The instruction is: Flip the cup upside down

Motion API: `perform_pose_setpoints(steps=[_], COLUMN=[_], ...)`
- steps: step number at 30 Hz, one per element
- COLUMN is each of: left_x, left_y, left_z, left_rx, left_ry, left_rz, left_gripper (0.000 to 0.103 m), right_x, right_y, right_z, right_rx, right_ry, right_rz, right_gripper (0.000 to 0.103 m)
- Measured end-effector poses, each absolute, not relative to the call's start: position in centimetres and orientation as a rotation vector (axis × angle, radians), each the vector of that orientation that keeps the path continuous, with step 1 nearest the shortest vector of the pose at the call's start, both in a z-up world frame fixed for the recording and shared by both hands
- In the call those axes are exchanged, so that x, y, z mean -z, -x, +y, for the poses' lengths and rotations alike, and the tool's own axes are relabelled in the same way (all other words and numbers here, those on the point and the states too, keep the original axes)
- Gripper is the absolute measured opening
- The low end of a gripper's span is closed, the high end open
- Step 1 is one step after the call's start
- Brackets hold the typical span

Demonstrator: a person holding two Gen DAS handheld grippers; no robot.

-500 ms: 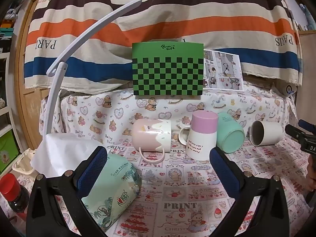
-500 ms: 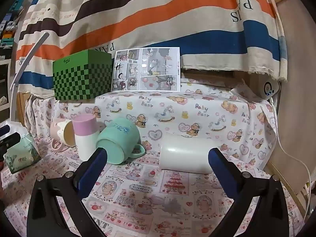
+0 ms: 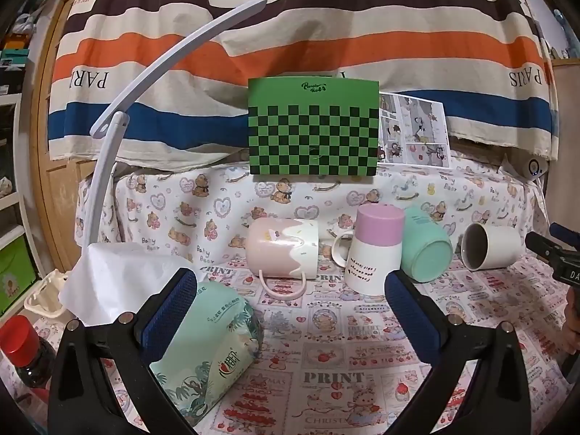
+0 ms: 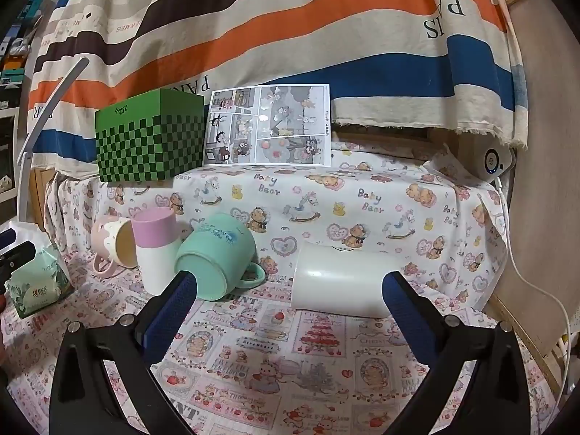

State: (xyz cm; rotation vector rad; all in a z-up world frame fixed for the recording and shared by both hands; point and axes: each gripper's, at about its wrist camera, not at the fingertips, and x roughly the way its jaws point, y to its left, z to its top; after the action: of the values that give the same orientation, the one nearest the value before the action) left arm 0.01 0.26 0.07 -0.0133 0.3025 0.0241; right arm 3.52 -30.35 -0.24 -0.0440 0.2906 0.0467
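Observation:
Several cups sit on the printed cloth. A white cup (image 4: pixel 337 279) lies on its side, mouth toward the left; it also shows in the left wrist view (image 3: pixel 491 246). A teal mug (image 4: pixel 217 253) (image 3: pixel 427 246) lies tilted on its side. A pink-and-white cup (image 4: pixel 156 250) (image 3: pixel 375 250) stands upside down. A pink mug (image 3: pixel 282 250) (image 4: pixel 112 246) lies on its side. My right gripper (image 4: pixel 288 282) is open and empty, just in front of the white cup. My left gripper (image 3: pixel 290 290) is open and empty, in front of the pink mug.
A teal tissue pack (image 3: pixel 206 340) lies by my left finger. A red-capped bottle (image 3: pixel 25 351) stands at the far left. A green checkered box (image 3: pixel 313 134) and a comic sheet (image 4: pixel 268 125) stand on the raised ledge behind. A white lamp arm (image 3: pixel 145 79) arches at left.

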Motion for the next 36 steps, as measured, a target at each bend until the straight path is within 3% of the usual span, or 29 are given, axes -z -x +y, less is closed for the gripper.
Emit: perform_pose_setpoints(steps=[36], left_x=[-0.01], left_y=[0.03], left_z=[-0.21], left_rx=[-0.015], left_ry=[0.003], left_rz=[0.301], left_gripper=[0.103], right_x=[0.28], right_y=[-3.75], right_z=[-30.42], right_rx=[-0.034], right_ry=[0.048], right_rz=[0.304], right_gripper=[0.103])
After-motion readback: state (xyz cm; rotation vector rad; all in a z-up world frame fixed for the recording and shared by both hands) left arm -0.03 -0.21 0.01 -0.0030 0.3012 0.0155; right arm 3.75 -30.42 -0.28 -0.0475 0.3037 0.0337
